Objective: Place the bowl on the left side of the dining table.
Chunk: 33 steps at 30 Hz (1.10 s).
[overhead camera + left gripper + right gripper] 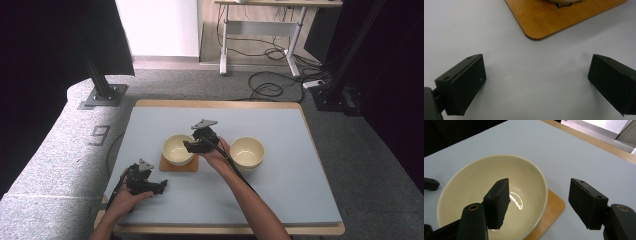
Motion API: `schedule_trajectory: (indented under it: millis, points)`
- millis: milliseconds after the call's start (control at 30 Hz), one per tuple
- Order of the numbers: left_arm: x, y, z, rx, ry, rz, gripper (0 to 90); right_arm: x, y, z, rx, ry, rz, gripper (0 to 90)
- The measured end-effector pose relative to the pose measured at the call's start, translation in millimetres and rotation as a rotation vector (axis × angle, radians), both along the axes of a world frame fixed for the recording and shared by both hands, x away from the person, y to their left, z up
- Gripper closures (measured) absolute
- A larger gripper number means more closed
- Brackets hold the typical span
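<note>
Black and spread wide, the right gripper (188, 145) straddles the rim of a cream bowl (178, 149): in the right gripper view one jaw hangs inside the bowl (524, 182) over its glossy wall while the other stands outside the rim, and neither jaw is seen touching the ceramic. The right hand (216, 152) holds it from the side nearer the second bowl, a cable trailing back along the forearm. That first bowl sits on a square wooden coaster (172, 165) with rounded corners, whose edge peeks out beneath the bowl (554, 207) in the right gripper view. A second cream bowl (247, 152) stands just beside the right hand, directly on the pale blue-grey mat (280, 185) that covers the wooden table (220, 104). The left gripper (159, 186) lies low over the mat near the table's front left corner, held by the left hand (124, 197), its jaws also wide apart with nothing between them but bare mat (534, 82); the coaster's rounded corner (541, 25) lies just ahead of it. Beyond the table are grey carpet, loose cables (270, 90) and the legs of a desk (225, 45).
</note>
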State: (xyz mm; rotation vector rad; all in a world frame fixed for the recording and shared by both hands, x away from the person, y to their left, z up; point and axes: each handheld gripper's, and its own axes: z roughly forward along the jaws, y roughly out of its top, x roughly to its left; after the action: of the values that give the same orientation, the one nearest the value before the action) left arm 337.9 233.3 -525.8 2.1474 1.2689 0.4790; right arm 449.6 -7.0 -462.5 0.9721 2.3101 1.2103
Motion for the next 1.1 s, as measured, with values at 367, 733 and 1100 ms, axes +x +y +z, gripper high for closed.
schedule_trajectory:
  millis: [367, 733, 1100]
  points:
    - [0.2, 0.1, 0.0, -0.001, 0.002, 0.000, 1.8, -16.6, -20.2, 17.7, 0.017, -0.040, -0.011, 32.2]
    - [0.2, 0.1, -0.1, -0.001, 0.001, 0.000, 1.8, -37.3, -57.3, 31.2, 0.060, -0.083, -0.015, 32.1]
    - [0.0, 0.1, 0.0, 0.000, 0.000, 0.000, 1.9, -55.1, -100.1, 34.5, 0.101, -0.110, -0.053, 32.1]
